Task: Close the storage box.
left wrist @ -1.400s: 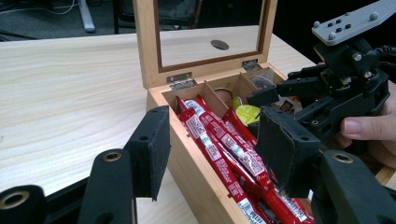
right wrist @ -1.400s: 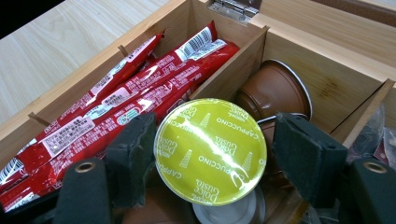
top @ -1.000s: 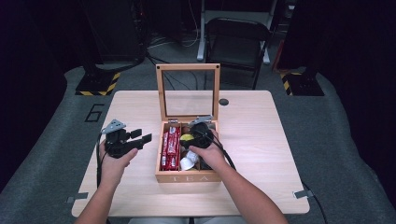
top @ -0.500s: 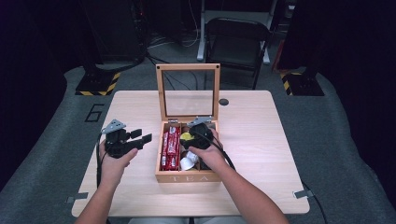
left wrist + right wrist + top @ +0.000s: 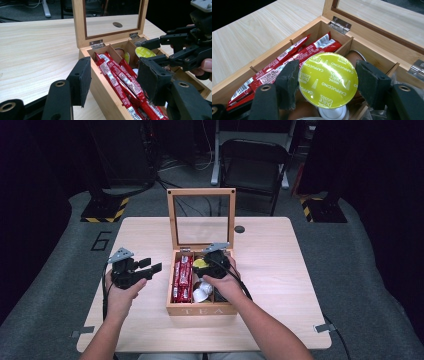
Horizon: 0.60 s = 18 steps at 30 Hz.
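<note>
While one yellow-lidded capsule [image 5: 328, 79] sits clamped between the pads of the right hand-held gripper [image 5: 327, 82] over the wooden tea box [image 5: 200, 310], several red sachets [image 5: 120, 82] fill one compartment; the left hand-held gripper [image 5: 145, 268] hovers apart, empty, above the desk [image 5: 280, 270].

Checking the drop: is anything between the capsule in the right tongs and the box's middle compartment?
Yes, other capsules already lie below the yellow-lidded capsule held by the right tongs over the wooden box; the lid stands open.
</note>
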{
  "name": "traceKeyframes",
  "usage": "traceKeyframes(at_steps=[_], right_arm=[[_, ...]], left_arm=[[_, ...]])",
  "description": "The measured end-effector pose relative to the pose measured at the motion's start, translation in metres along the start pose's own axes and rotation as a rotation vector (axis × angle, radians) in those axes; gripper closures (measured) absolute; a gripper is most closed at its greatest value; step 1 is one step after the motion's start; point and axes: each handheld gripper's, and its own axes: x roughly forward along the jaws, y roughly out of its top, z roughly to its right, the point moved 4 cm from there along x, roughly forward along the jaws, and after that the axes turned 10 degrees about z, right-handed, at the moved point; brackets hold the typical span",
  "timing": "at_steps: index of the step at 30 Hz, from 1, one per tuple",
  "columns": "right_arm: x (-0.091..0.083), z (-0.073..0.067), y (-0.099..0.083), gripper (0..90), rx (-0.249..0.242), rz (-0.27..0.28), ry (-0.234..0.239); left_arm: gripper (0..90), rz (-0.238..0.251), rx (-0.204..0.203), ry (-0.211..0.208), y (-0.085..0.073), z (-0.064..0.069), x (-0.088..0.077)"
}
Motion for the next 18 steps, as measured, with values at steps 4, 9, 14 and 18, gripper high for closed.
traceKeyframes(at_steps=[4, 9, 14, 18], right_arm=[[-0.004, 0.001, 0.005, 36.9, -0.001, 0.012, 0.003], [-0.01, 0.002, 0.01, 36.9, -0.007, 0.015, 0.004], [-0.017, 0.006, 0.012, 36.9, -0.002, 0.02, -0.015], [-0.024, 0.009, 0.013, 36.9, 0.006, 0.025, -0.02]], left_arm=[[44.5, 0.001, 0.003, 0.001, 0.0, 0.0, -0.002], [44.5, 0.01, 0.0, 0.009, 0.001, -0.002, -0.004], [44.5, 0.009, -0.002, 0.008, 0.001, -0.002, -0.003], [44.4, 0.007, -0.002, 0.007, 0.001, -0.001, -0.002]])
